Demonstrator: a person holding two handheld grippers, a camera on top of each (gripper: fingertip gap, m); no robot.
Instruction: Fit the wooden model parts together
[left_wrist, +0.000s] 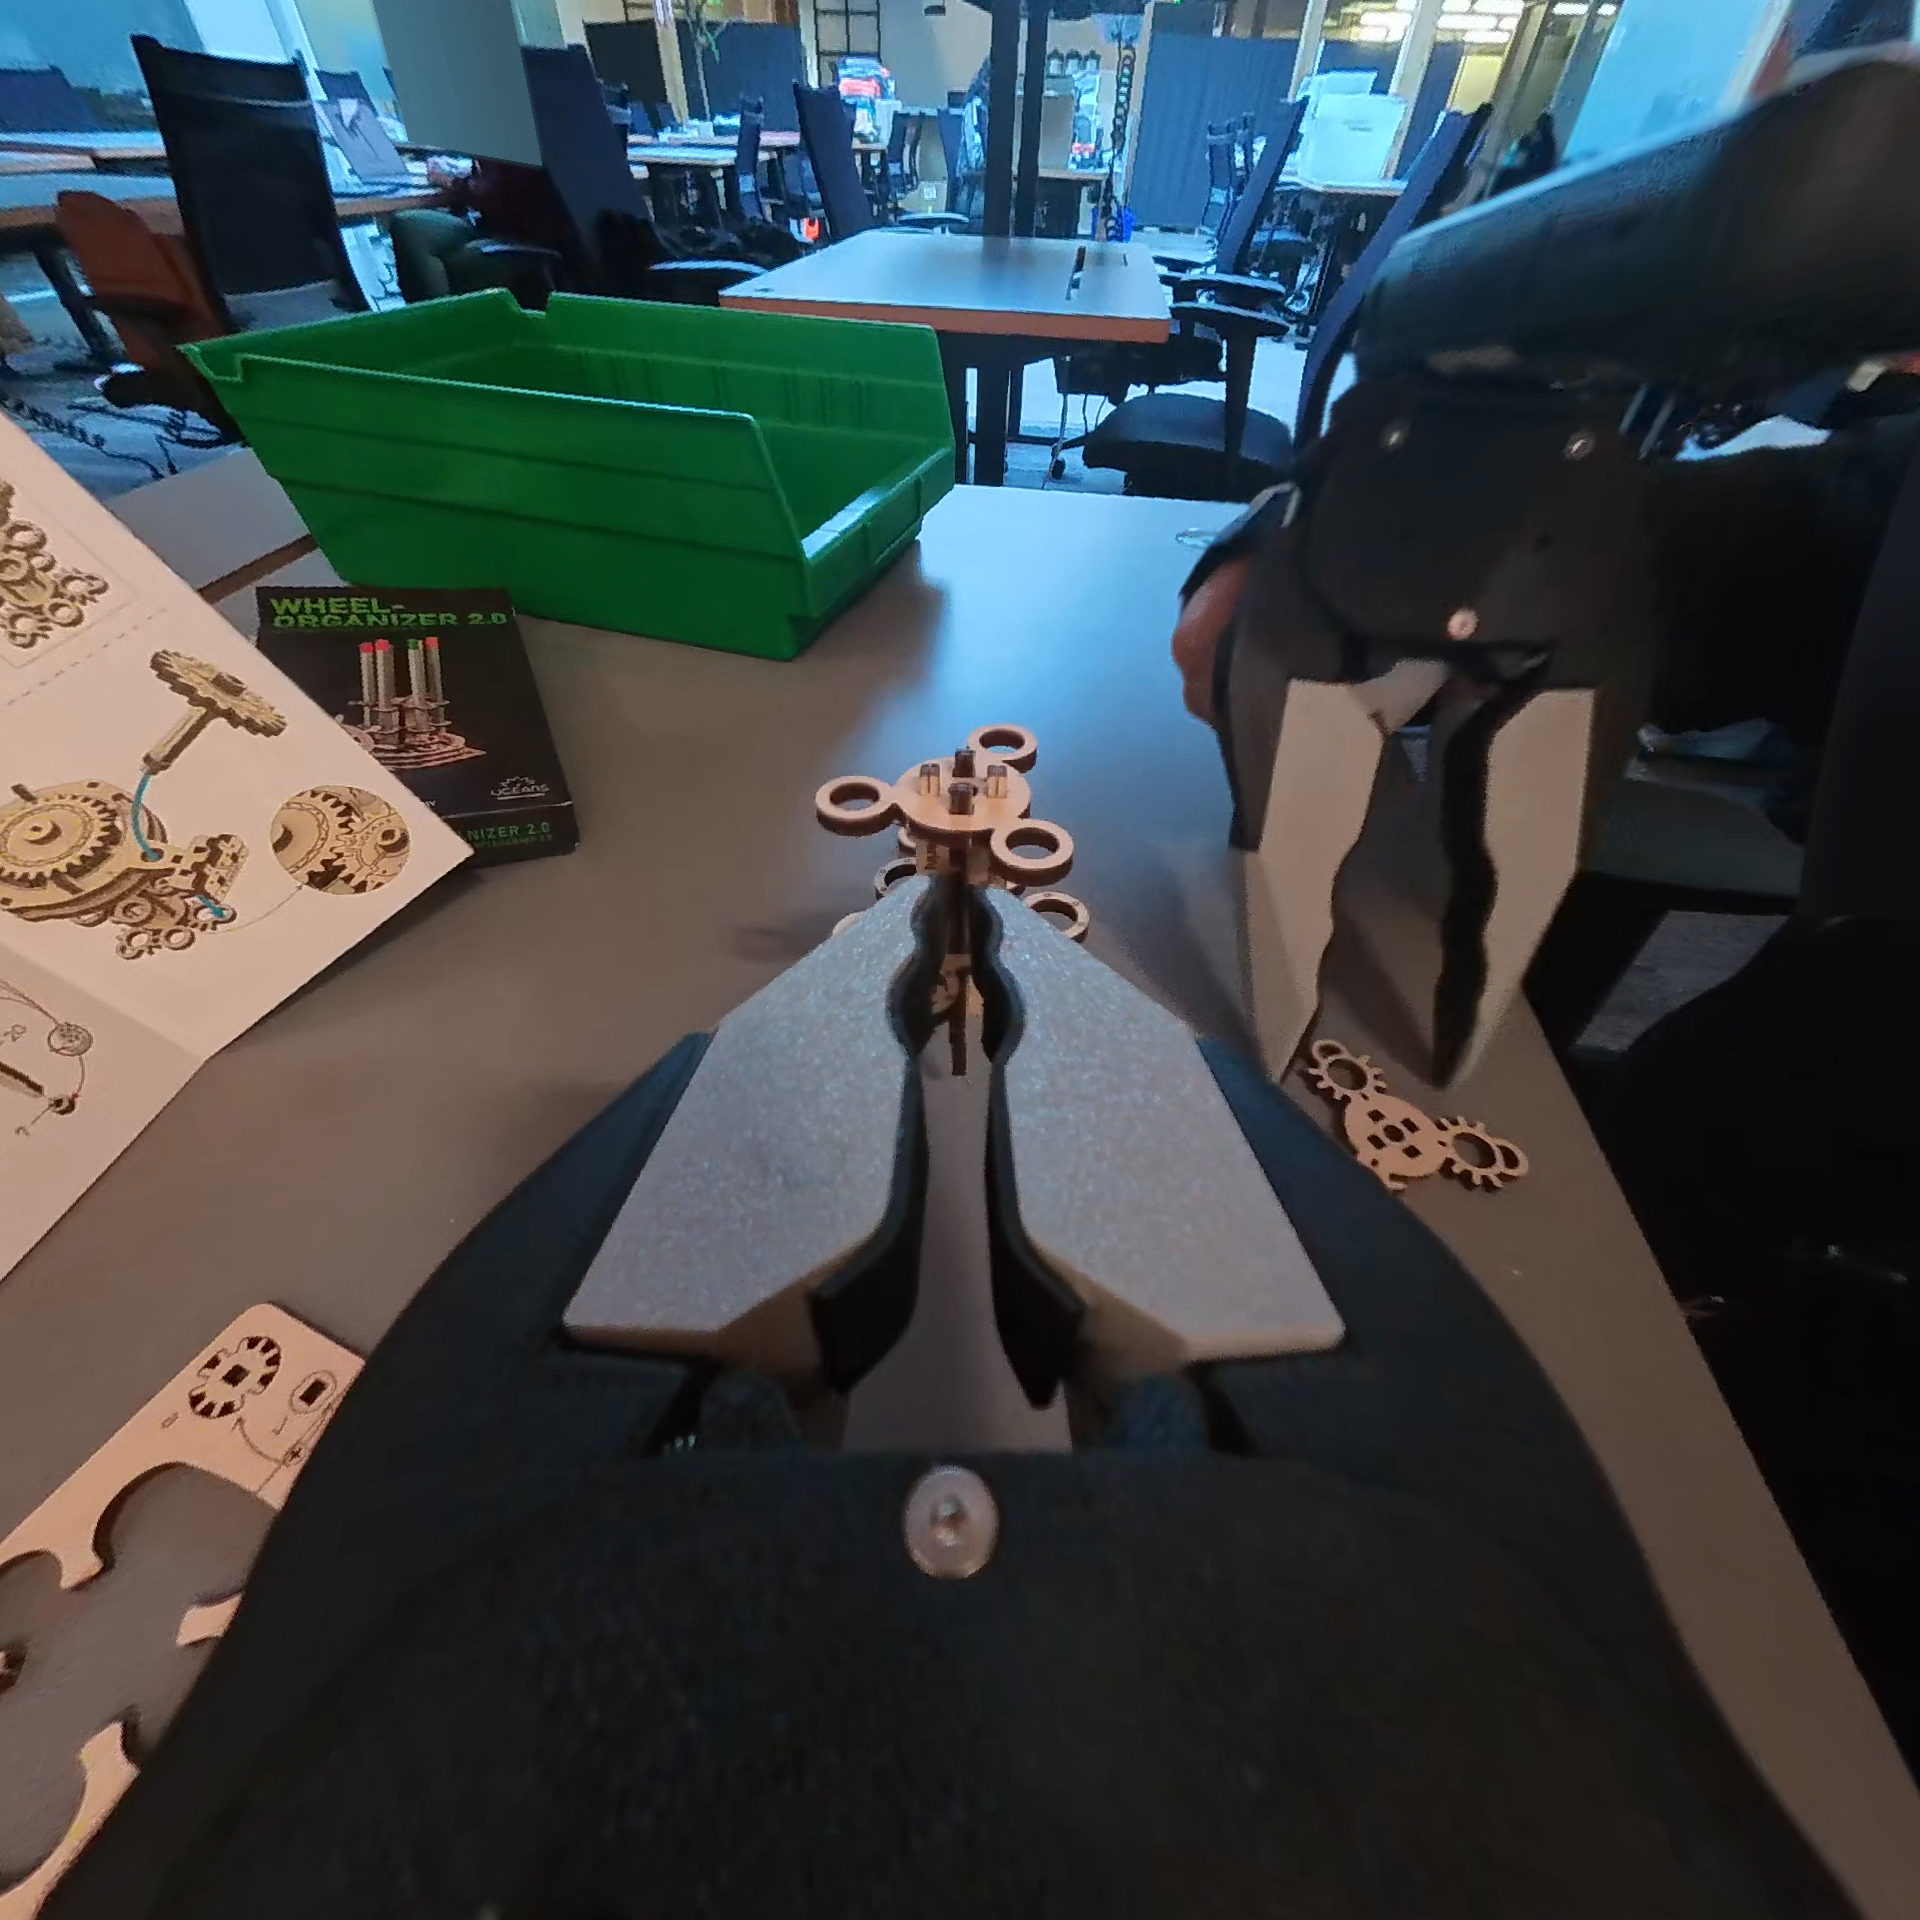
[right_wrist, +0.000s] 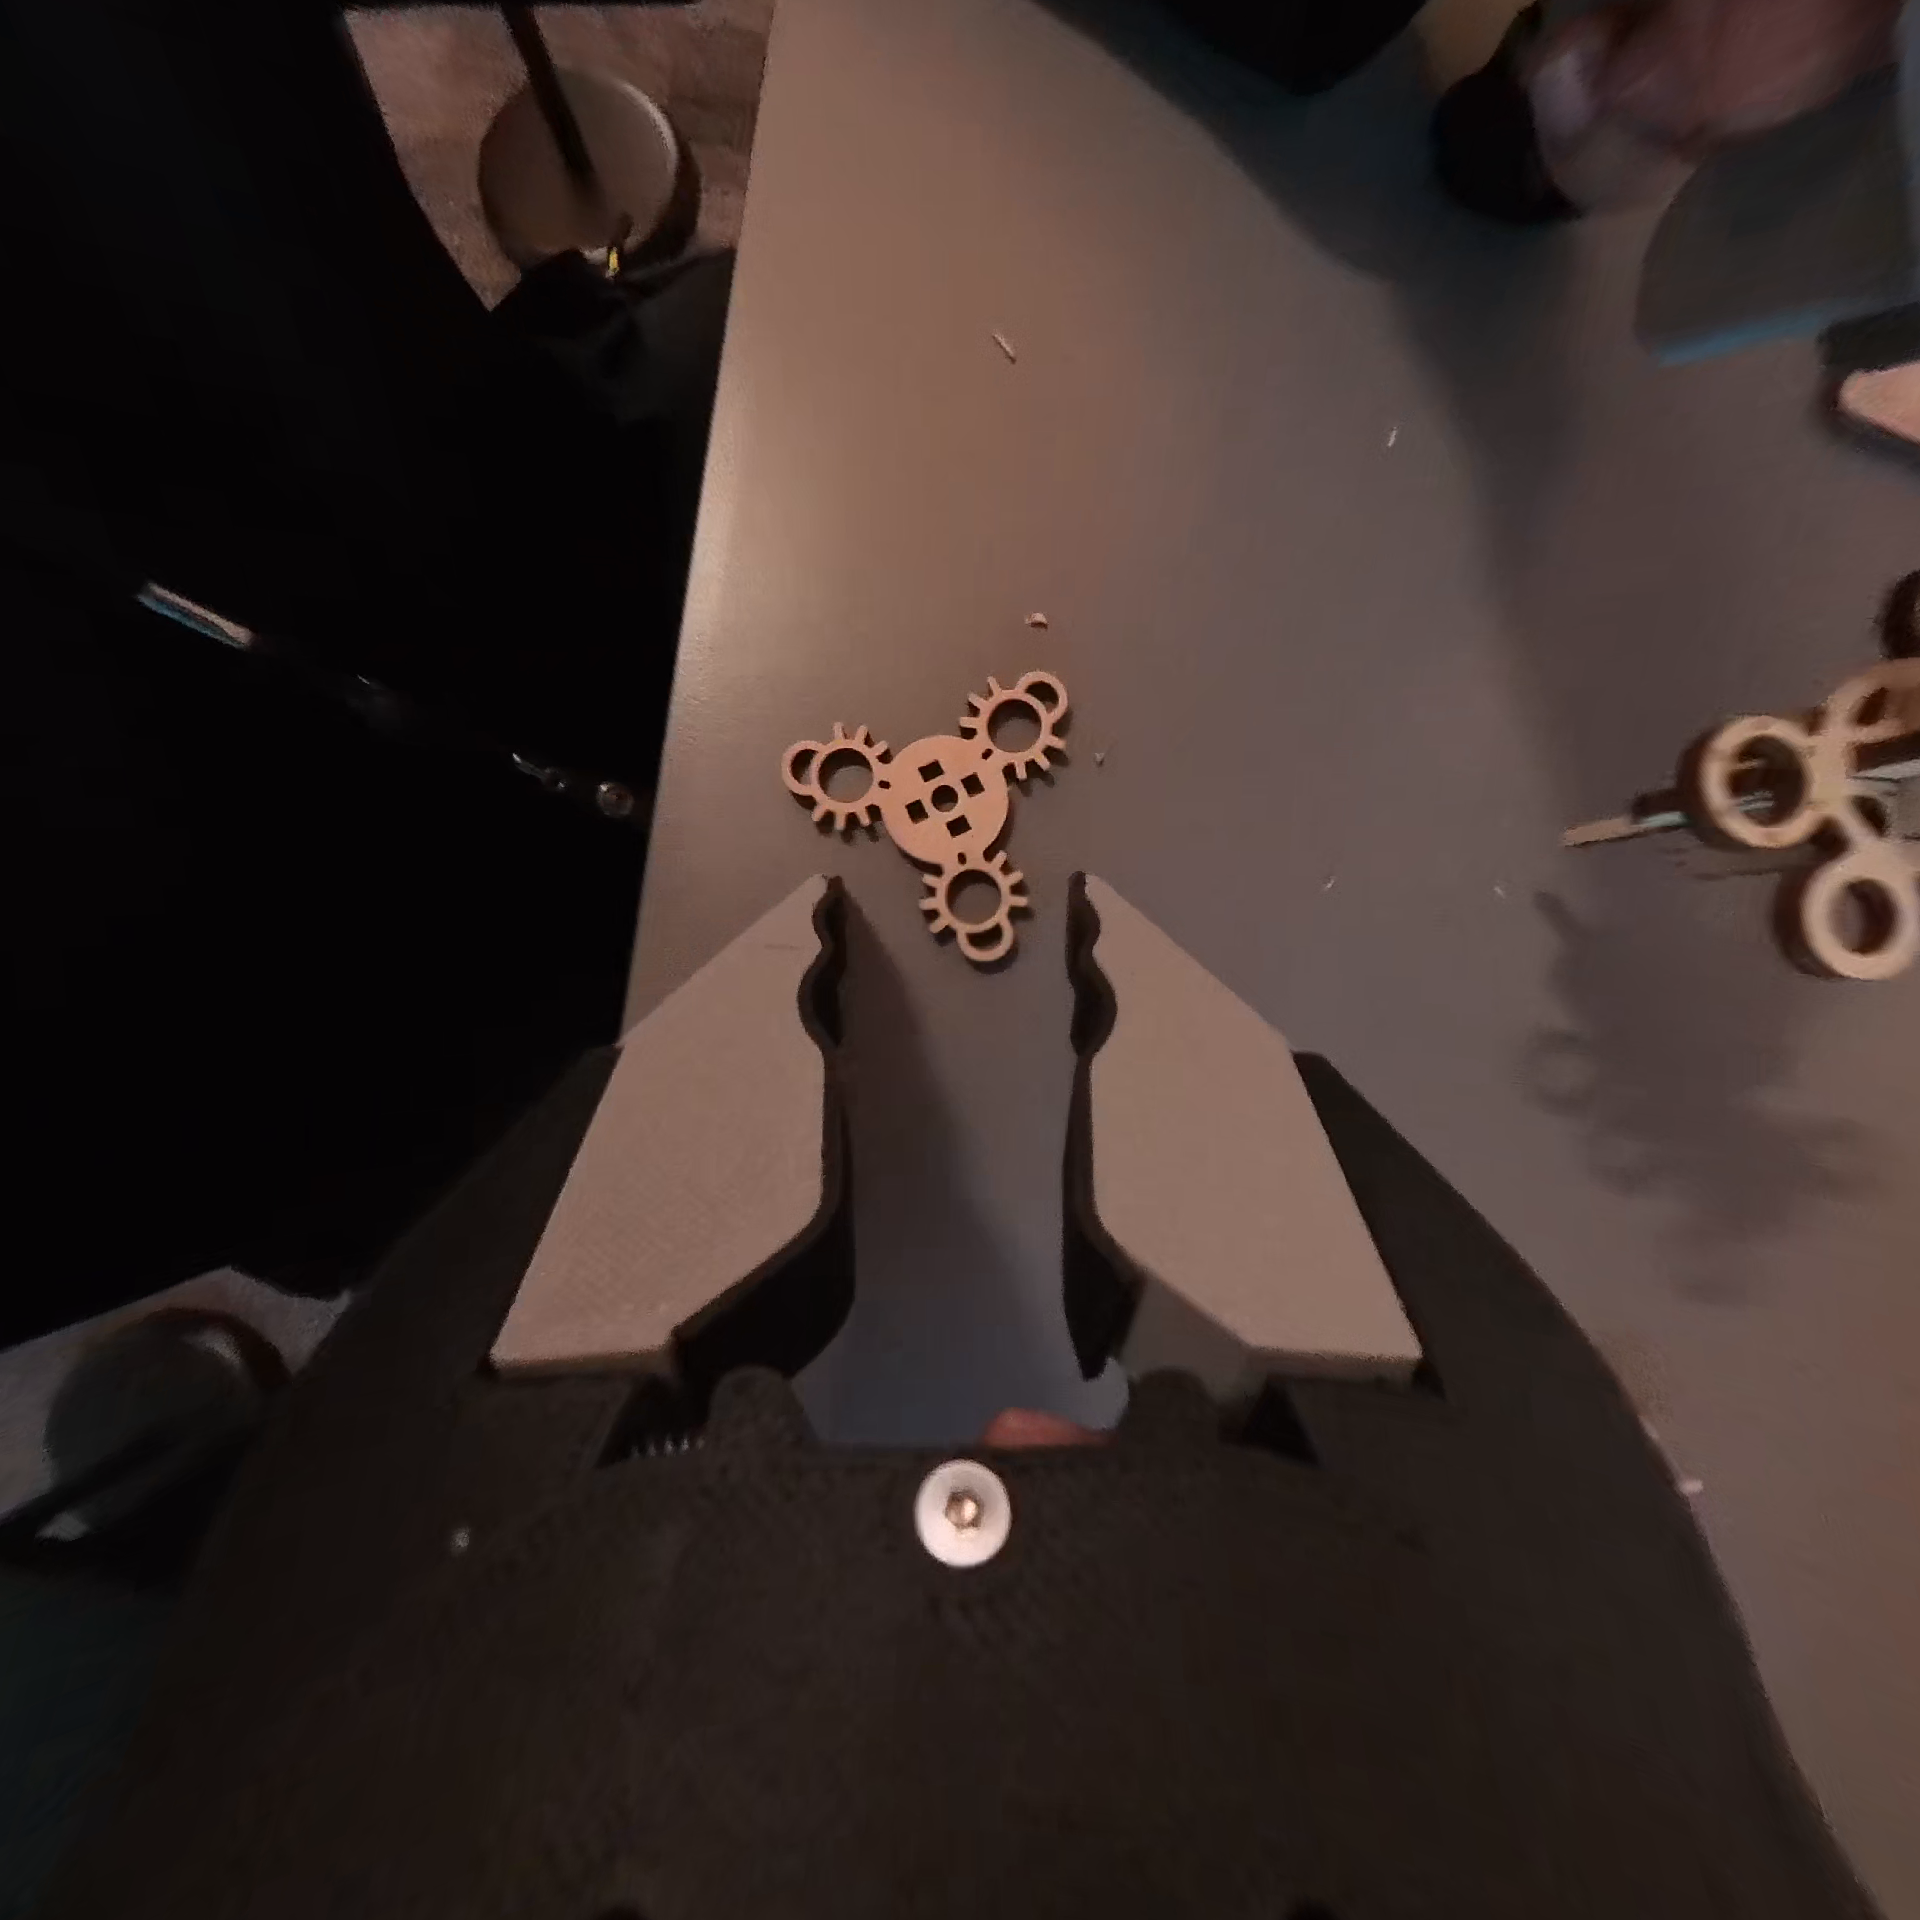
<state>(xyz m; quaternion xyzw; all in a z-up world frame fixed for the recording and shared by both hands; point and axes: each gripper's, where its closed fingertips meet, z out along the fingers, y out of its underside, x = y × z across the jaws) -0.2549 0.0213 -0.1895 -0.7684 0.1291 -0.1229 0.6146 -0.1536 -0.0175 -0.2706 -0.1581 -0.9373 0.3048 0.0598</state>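
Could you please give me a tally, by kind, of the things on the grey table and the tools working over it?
Hand-held grippers: 2, left and right
Wooden assembly held by the left one: 1
Flat three-lobed gear plate: 1
Punched-out wooden sheet: 1
Green bin: 1
Black kit box: 1
Instruction sheet: 1
Total: 8

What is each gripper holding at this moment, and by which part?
The left gripper is shut on the wooden assembly, gripping its lower stem below the three-ringed top plate. The right gripper is open, empty, above the flat toothed piece on the table.
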